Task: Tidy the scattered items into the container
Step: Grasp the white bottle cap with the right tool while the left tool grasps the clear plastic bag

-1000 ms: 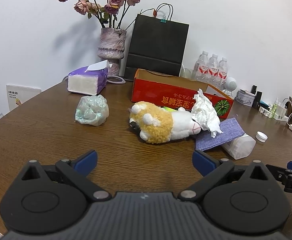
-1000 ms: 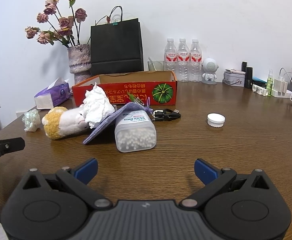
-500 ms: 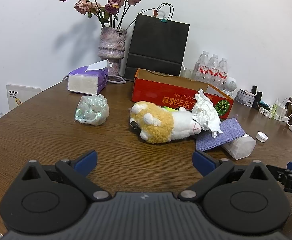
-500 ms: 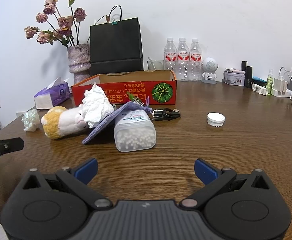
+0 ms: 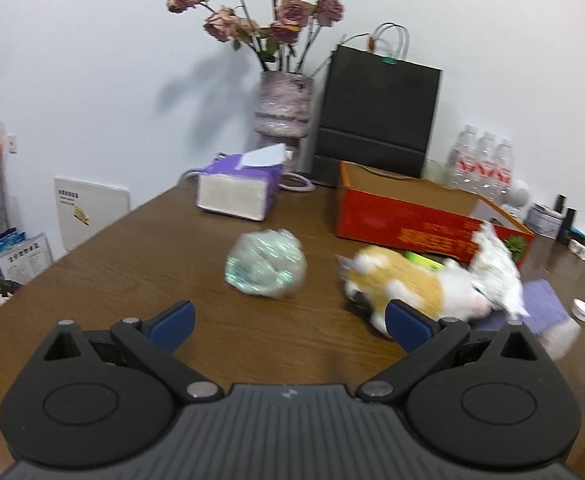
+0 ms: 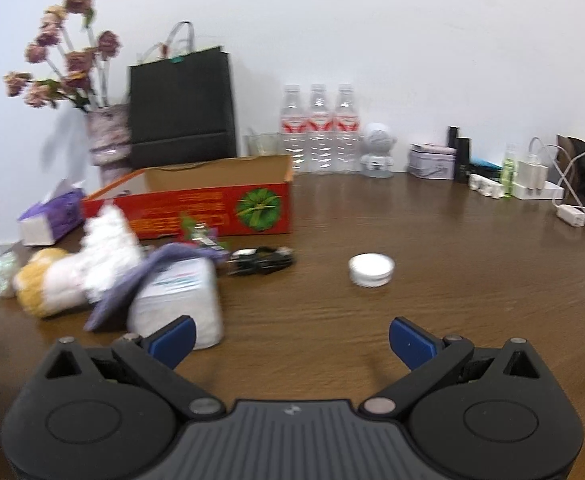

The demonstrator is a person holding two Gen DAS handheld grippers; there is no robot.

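An open red cardboard box (image 5: 404,224) (image 6: 196,210) stands at the back of the wooden table. In front of it lie a crumpled shiny plastic wad (image 5: 266,266), a yellow-and-white plush toy (image 5: 408,286) (image 6: 48,282), a crumpled white tissue (image 5: 496,270) (image 6: 110,250), a purple cloth (image 6: 132,286), a clear cotton-swab jar (image 6: 180,300), a black cable (image 6: 262,260) and a white lid (image 6: 371,270). My left gripper (image 5: 288,322) is open and empty, a little short of the wad. My right gripper (image 6: 290,338) is open and empty, between the jar and the lid.
A purple tissue box (image 5: 238,190), a vase of dried roses (image 5: 282,108) and a black paper bag (image 5: 376,104) stand behind the red box. Water bottles (image 6: 318,126), a small white figure (image 6: 377,152), chargers and cables (image 6: 540,184) line the back right.
Both grippers have moved forward toward the items. The left view has swung left, onto the plastic wad. The right view has shifted right, toward the lid. Both stay open.
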